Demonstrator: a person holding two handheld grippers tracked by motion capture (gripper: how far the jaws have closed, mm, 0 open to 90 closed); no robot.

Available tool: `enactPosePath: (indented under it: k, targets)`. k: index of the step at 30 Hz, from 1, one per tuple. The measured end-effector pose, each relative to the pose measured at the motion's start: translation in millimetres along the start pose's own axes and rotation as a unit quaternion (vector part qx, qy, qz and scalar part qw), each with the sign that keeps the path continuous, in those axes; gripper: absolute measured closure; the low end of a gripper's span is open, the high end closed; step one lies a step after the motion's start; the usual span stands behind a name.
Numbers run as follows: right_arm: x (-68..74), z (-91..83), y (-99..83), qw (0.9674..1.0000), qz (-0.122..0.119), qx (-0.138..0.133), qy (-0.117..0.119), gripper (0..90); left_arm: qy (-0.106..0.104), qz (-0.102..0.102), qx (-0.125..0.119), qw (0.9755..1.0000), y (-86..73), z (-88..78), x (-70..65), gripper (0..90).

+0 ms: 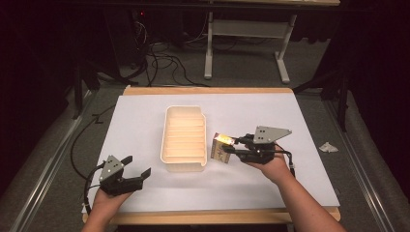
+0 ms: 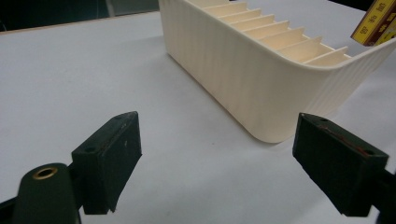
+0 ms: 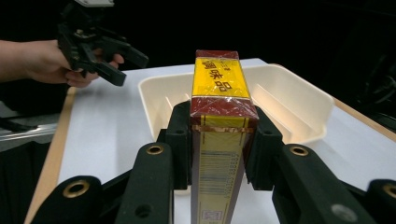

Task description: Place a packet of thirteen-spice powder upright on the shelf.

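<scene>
So the right tongs (image 3: pixel 219 140) are clamped on the red-and-yellow box (image 3: pixel 218 93), held just beside the cream divided tray's (image 1: pixel 167 130) right wall, not yet slotted in, while the left tongs (image 1: pixel 131 177) wait apart near the surface's front-left corner.

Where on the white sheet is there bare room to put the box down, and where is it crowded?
Bare sheet lies left of the cream tray, behind it toward the far edge, and in front of it between the two hands. It is crowded right of the tray, where the right gripper holds the box close to the tray wall. The left gripper takes the near left corner.
</scene>
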State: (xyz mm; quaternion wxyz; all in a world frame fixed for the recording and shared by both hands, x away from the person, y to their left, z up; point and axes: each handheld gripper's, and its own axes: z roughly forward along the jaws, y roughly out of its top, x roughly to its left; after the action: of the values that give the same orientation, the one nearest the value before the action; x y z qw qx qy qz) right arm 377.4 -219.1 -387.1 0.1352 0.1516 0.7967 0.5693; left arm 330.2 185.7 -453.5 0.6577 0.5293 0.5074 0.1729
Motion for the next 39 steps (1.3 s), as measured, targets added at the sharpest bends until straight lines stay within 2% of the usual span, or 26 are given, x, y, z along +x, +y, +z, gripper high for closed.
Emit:
enactPosePath:
  k: [3,4,8,17,23,27,31,38,39]
  targets:
    - [2.0,6.0,5.4,0.9999,-0.004,-0.008,0.012,68.8,0.002,-0.001,-0.002,1.0,0.5,-3.0,0.6,16.1]
    - [2.3,8.1,7.5,0.9997,-0.001,-0.011,0.023,68.8,0.002,0.0,-0.002,1.0,0.8,-3.7,1.0,16.1]
    - [3.3,14.4,12.2,0.9991,-0.001,-0.01,0.04,68.8,0.002,0.001,-0.002,1.0,0.8,-4.4,0.5,16.1]
    - [2.9,27.0,14.5,0.9981,-0.002,-0.001,0.062,68.8,0.0,0.004,0.002,1.0,-0.8,-2.4,-0.8,16.1]
    - [2.9,34.3,12.7,0.9978,0.002,0.013,0.065,68.8,-0.001,0.005,0.004,1.0,-1.9,-2.4,-1.5,16.1]
    - [2.2,40.2,11.9,0.9974,0.009,0.011,0.071,68.8,-0.001,0.007,0.005,1.0,-2.0,-2.6,-1.5,16.1]
    - [4.4,49.1,13.8,0.9971,0.001,0.017,0.075,68.8,-0.001,0.005,0.005,1.0,-2.1,-2.4,-1.6,16.1]
    - [5.4,63.4,20.0,0.9965,-0.007,0.023,0.08,68.8,-0.001,0.012,0.009,0.9999,-3.1,-2.4,-1.6,16.1]
    - [5.9,65.1,20.2,0.9966,-0.006,0.021,0.079,68.8,-0.002,0.007,0.007,1.0,-2.5,-2.6,-1.7,16.1]
